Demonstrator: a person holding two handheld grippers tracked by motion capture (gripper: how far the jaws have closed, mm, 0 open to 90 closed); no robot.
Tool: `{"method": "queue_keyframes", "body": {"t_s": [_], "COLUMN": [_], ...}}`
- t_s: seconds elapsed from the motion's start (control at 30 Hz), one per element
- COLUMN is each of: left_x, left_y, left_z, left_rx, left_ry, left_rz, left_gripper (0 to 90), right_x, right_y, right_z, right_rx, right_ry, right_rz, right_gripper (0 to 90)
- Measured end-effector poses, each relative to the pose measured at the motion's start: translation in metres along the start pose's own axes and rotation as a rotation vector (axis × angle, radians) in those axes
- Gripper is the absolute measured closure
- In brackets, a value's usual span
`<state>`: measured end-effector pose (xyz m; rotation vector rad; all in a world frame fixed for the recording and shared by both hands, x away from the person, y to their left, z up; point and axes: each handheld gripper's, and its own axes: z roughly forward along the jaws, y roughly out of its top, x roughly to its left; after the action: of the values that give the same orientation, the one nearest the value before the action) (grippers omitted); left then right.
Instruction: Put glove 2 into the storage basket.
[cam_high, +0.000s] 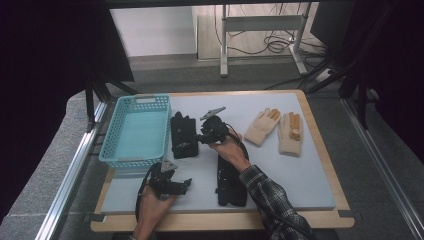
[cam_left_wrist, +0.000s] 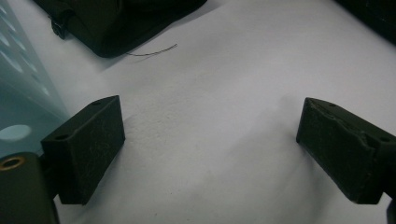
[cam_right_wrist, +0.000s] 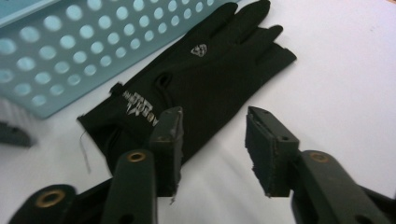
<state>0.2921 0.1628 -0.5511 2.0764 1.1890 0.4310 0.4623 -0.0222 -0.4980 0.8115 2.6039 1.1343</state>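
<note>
One blue basket (cam_high: 136, 131) at the mat's (cam_high: 300, 175) left edge, empty; black glove (cam_high: 183, 135) beside it. Right gripper (cam_right_wrist: 212, 140) jaws apart above that glove; left gripper (cam_left_wrist: 210, 144) jaws wide apart.

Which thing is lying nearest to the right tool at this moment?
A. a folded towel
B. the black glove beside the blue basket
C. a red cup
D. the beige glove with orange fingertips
B: the right tool points at the black glove, which lies flat on the white mat next to the blue basket; its jaws stand apart with nothing gripped between them.
</note>
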Motion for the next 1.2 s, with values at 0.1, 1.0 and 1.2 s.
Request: {"method": "queue_keyframes", "body": {"t_s": [0.1, 1.0, 1.2], "left_x": [0.000, 0.000, 0.000], "left_y": [0.000, 0.000, 0.000], "left_z": [0.000, 0.000, 0.000], "left_rx": [0.002, 0.003, 0.002], "left_ry": [-0.001, -0.001, -0.001], "left_rz": [0.003, 0.004, 0.004], "left_gripper": [8.0, 8.0, 8.1], "right_x": [-0.001, 0.003, 0.006], "right_y": [0.004, 0.016, 0.019], "right_z": [0.012, 0.065, 0.063], "right_rx": [-0.002, 0.050, 0.064], "right_ry": [0.001, -0.036, -0.026], "right_rz": [0.001, -0.010, 0.014], "right_gripper": [48.3, 63.5, 80.1]}}
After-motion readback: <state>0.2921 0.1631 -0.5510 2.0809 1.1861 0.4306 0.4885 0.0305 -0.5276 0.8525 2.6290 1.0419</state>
